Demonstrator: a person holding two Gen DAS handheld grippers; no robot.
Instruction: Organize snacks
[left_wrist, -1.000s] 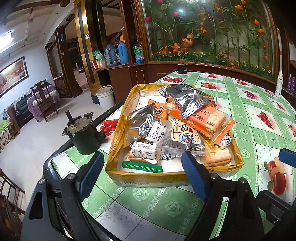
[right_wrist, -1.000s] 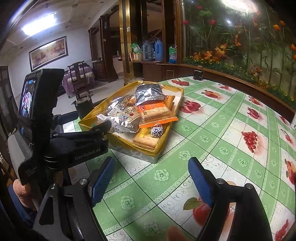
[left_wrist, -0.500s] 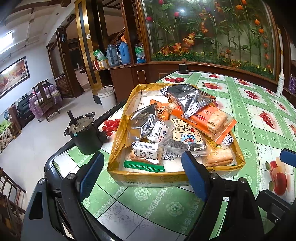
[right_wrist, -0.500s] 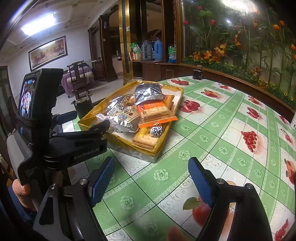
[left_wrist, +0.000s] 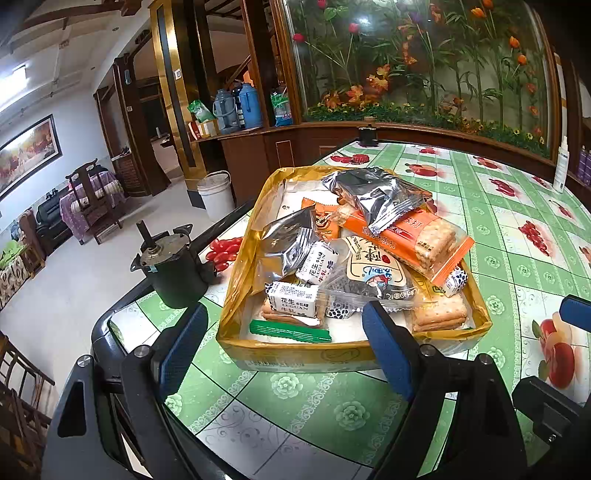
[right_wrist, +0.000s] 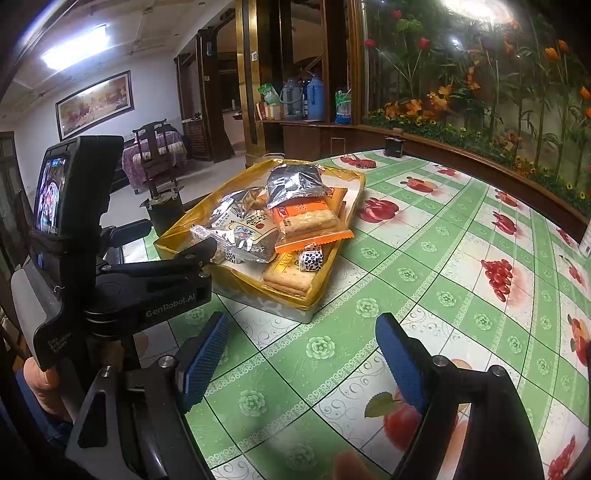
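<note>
A gold tray (left_wrist: 295, 354) sits on the green flowered table, piled with snacks: a silver foil bag (left_wrist: 373, 195), an orange cracker pack (left_wrist: 417, 236), white peanut-candy packs (left_wrist: 293, 297), a clear seed bag (left_wrist: 373, 273) and a green strip (left_wrist: 290, 330). My left gripper (left_wrist: 284, 332) is open and empty, just short of the tray's near wall. My right gripper (right_wrist: 299, 350) is open and empty over the tablecloth, to the right of the tray (right_wrist: 314, 291). The left gripper's body (right_wrist: 147, 284) shows in the right wrist view.
A black motor-like cylinder (left_wrist: 173, 266) stands on the table's left corner beside the tray. The table edge (left_wrist: 107, 321) curves close on the left. A white bottle (left_wrist: 561, 162) stands far right. A small dark box (left_wrist: 367, 134) sits at the far edge.
The left gripper has drifted slightly, so the tray sits a little further right and closer in its view. The right gripper has barely moved. Both stay open.
</note>
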